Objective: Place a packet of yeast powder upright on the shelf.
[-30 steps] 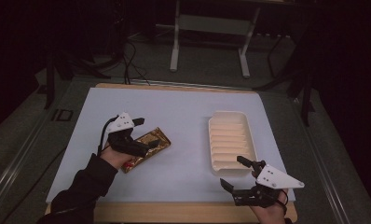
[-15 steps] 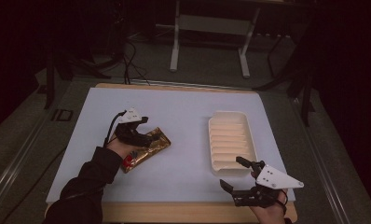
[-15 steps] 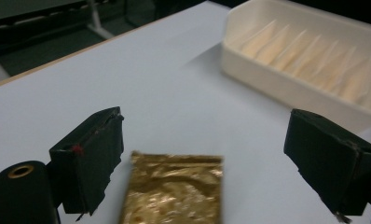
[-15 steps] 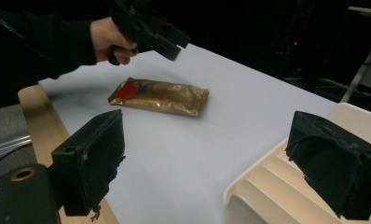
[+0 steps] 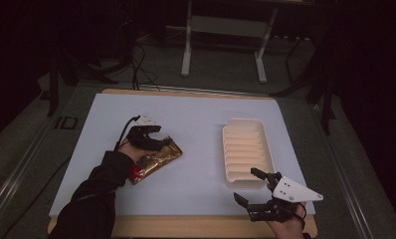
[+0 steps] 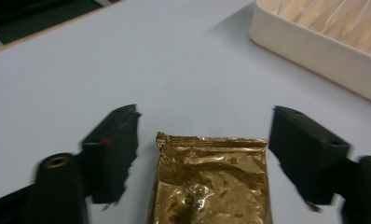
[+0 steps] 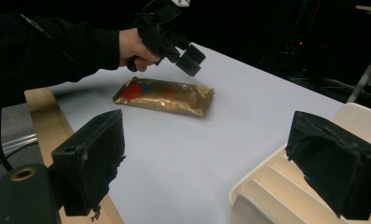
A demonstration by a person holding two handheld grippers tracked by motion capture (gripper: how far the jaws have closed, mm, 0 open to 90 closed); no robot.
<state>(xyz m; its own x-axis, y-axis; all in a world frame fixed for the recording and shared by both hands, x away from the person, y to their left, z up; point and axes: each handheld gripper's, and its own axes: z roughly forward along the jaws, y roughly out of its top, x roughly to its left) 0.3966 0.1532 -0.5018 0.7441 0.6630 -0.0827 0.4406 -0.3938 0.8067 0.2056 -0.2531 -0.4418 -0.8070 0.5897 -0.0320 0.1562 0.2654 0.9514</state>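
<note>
A crinkled gold snack packet (image 5: 156, 160) with a red mark lies flat on the white table top (image 5: 201, 114), left of centre. My left gripper (image 5: 161, 142) hovers low over its far end, pointing down. In the left gripper view the jaws (image 6: 207, 126) straddle the packet's sealed end (image 6: 209, 182) with a gap on each side; they have just been closing and the pads do not touch the foil. Near the front right edge my right gripper (image 5: 246, 185) stands open and holds nothing. The right gripper view shows the packet (image 7: 165, 95) and the left gripper (image 7: 188, 58) above it.
A cream ribbed tray (image 5: 246, 121) lies right of centre, just beyond the right gripper, and is also visible from the grippers (image 6: 314, 46) (image 7: 267, 186). A wooden border (image 5: 186, 226) edges the front of the table. Dark stands and cables sit on the floor behind it.
My left gripper has moved right and down over the packet's far end, and its jaws have narrowed around it. The right gripper and the tray have stayed put.
</note>
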